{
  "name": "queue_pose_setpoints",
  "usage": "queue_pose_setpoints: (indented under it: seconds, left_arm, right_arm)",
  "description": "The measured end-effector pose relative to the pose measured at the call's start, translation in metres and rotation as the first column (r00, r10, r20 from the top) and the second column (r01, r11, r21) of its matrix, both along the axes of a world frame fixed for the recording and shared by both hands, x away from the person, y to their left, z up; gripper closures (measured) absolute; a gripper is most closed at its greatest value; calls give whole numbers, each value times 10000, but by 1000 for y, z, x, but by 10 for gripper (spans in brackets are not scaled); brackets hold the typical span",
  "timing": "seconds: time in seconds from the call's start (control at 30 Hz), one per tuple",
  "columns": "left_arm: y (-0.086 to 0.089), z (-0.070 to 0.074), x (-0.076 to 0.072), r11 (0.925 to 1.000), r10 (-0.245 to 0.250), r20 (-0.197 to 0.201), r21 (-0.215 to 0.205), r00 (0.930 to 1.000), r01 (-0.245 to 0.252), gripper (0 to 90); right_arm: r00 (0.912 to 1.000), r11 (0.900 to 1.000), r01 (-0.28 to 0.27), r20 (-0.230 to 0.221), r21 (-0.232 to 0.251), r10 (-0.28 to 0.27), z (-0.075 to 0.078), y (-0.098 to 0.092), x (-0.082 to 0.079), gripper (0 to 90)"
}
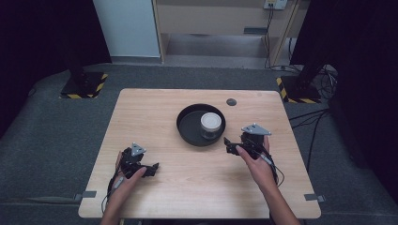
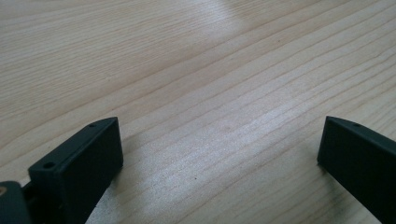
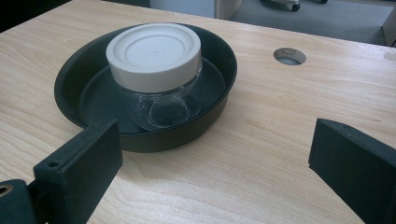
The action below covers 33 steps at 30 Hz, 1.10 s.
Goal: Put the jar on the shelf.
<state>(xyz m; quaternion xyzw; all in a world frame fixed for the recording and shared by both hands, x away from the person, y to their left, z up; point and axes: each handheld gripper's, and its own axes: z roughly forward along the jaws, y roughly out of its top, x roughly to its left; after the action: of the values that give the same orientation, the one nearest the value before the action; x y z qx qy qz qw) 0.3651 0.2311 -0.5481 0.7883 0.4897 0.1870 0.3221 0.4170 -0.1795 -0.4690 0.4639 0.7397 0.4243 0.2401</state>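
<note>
A clear glass jar with a white lid [image 1: 210, 123] [image 3: 156, 70] stands upright inside a round black pan [image 1: 187, 125] [image 3: 74, 88] on the wooden table. My right gripper [image 1: 227, 144] [image 3: 217, 163] is just right of the pan, pointing at it, open, with nothing between its jaws. At the table's near left my left gripper [image 1: 155, 168] [image 2: 219, 158] is held low over bare wood, open and empty, well away from the pan.
The wooden table [image 1: 155, 108] has a round cable hole [image 1: 231, 101] [image 3: 289, 56] behind the pan. Grey carpet surrounds the table, with black stand bases [image 1: 84, 85] at the back corners and cables at the right.
</note>
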Motion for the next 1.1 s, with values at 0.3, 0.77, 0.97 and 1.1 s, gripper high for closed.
queue_pose_setpoints:
  seconds: [0.3,0.77,0.97,1.1]
  left_arm:
    - [0,0,0,10000,-2,-2,5,10000,2,0]
    - [0,0,0,10000,1,0,1,10000,-1,0]
    - [0,0,0,10000,0,3,1,10000,-1,0]
    - [0,0,0,10000,0,3,0,10000,0,0]
  right_arm:
    - [9999,9999,99,20,-131,-98,-1,-8,-4,29]
    - [9997,9990,241,116,-378,-237,-4,-19,-10,29]
    - [9993,9985,342,143,-420,-336,-4,-26,-13,29]
    - [9993,9984,357,130,-438,-352,-5,-29,-15,29]
